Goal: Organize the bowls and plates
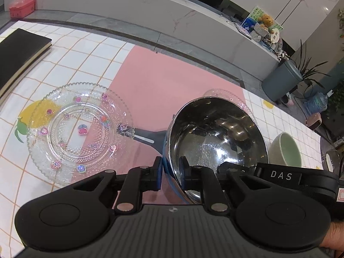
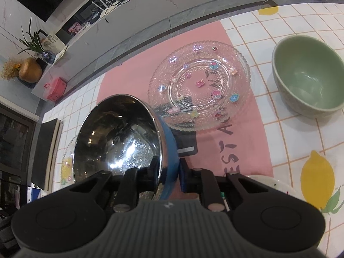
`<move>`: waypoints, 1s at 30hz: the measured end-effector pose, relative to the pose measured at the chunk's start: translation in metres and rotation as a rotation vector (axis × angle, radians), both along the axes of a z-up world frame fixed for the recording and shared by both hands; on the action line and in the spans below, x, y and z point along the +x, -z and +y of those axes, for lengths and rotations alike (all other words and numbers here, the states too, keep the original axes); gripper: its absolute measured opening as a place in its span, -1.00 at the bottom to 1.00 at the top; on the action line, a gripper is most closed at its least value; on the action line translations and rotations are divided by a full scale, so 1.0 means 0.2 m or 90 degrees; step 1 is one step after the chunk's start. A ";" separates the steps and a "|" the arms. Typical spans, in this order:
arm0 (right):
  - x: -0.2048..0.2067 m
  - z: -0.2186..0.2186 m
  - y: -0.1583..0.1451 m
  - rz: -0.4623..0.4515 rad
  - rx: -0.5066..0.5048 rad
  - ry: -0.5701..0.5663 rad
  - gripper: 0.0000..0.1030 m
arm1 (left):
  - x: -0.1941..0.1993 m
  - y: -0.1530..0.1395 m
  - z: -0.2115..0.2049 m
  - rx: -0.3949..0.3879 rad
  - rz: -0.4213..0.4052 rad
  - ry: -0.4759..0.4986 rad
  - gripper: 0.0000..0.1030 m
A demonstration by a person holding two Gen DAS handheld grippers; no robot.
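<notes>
Both grippers hold one steel bowl with a blue outside, lifted and tilted above the table. My left gripper is shut on its near rim. My right gripper is shut on the rim of the same bowl. A clear glass plate with coloured stickers lies left of the bowl on the tablecloth. A second glass plate lies on the pink strip behind the bowl. A green ceramic bowl stands at the right, also in the left wrist view.
A black book lies at the table's far left. A black card lies on the pink strip under the bowl. A white dish edge shows near my right gripper. The table's far edge runs behind the plates.
</notes>
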State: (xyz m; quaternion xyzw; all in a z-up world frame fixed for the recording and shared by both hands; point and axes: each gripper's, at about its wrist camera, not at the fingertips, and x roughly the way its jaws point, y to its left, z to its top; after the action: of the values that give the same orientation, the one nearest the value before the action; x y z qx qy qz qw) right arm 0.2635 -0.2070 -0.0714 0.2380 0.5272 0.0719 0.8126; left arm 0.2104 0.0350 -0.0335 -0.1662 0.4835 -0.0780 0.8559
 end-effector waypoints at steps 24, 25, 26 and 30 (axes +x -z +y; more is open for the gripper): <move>-0.51 -0.08 -0.40 -0.053 0.068 -0.001 -0.69 | -0.44 -0.38 -0.02 0.022 -0.095 0.063 -0.66; -0.54 -0.08 -0.42 -0.057 0.067 -0.003 -0.69 | -0.47 -0.40 -0.03 0.029 -0.097 0.068 -0.66; -0.57 -0.08 -0.44 -0.061 0.065 -0.005 -0.69 | -0.50 -0.41 -0.04 0.037 -0.098 0.075 -0.66; -0.70 -0.09 -0.49 -0.068 0.063 -0.013 -0.69 | -0.63 -0.43 -0.05 0.049 -0.094 0.100 -0.65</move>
State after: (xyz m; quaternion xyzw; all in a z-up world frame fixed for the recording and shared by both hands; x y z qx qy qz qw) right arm 0.1233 -0.2255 0.0267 0.2682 0.4810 0.1184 0.8263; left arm 0.0853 0.0257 0.0522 -0.0889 0.4334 -0.1382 0.8861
